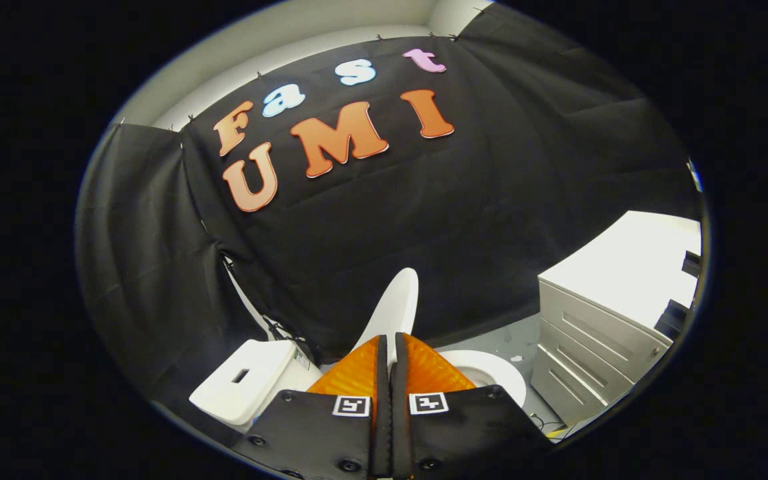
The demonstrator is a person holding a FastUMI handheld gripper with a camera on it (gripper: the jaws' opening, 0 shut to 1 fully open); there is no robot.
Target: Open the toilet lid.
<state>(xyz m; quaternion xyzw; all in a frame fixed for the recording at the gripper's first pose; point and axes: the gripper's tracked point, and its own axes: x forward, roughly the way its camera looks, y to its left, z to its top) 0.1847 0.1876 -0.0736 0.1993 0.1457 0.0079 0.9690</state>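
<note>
The white toilet lid [397, 303] stands raised and is seen edge-on, rising just beyond my fingertips. My gripper [389, 341] is shut, and the lid's near edge runs down between the two fingers, which seem to pinch it. Where the fingers meet the lid is hidden by the fingers themselves. The white seat and bowl [491, 373] lie uncovered to the right of the fingers. The white tank [251, 380], with a slot in its top, sits to the left of them.
A grey drawer cabinet [591, 340] with a white top stands to the right of the bowl. Black cloth hangs as the booth's wall close behind the toilet. A strip of grey floor [511, 337] shows between the bowl and the cabinet.
</note>
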